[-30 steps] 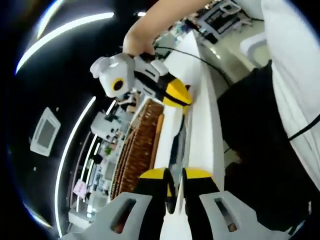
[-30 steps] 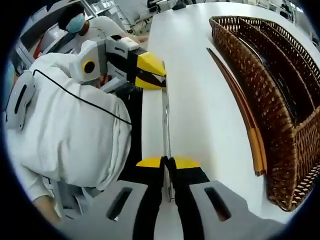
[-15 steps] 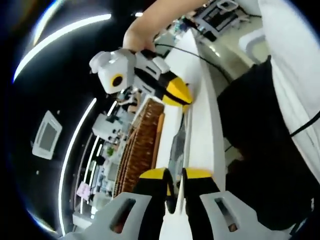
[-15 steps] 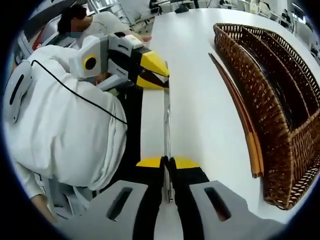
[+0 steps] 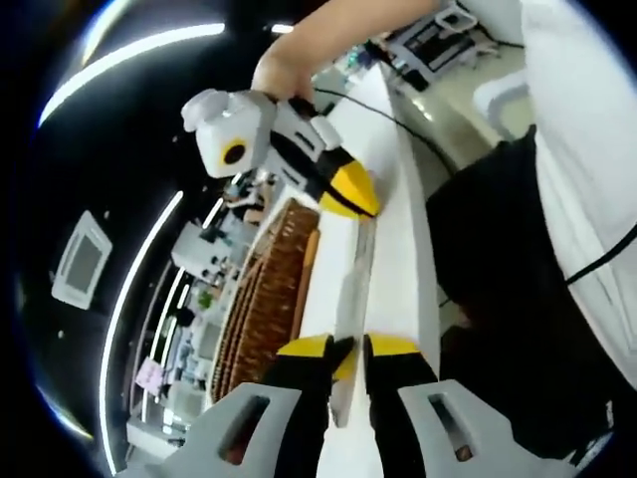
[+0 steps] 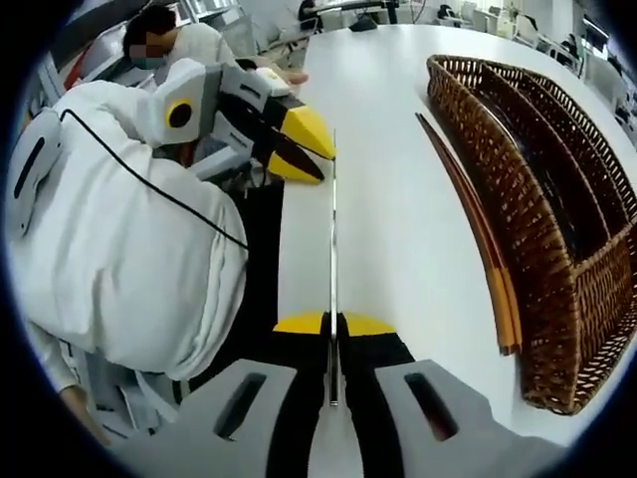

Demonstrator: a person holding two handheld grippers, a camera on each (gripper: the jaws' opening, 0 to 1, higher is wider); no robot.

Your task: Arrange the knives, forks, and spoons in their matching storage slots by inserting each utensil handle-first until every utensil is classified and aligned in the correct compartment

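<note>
a white table (image 6: 398,159) ran away from the near edge toward the far end of the room. on it, just left of the wicker, lay a long thin orange-brown strip (image 6: 478,229), perhaps a wooden stick or a pair of them; the view was too warped to tell. to the left of the table a person in a white top (image 6: 129,249) stood close against its edge, a thin black cable (image 6: 149,189) crossing the cloth. farther off on the left sat a second person (image 6: 179,40). in the left gripper view long ceiling lights (image 5: 129,60) curved overhead, and cluttered shelves (image 5: 199,249) stood far beyond the table.
</note>
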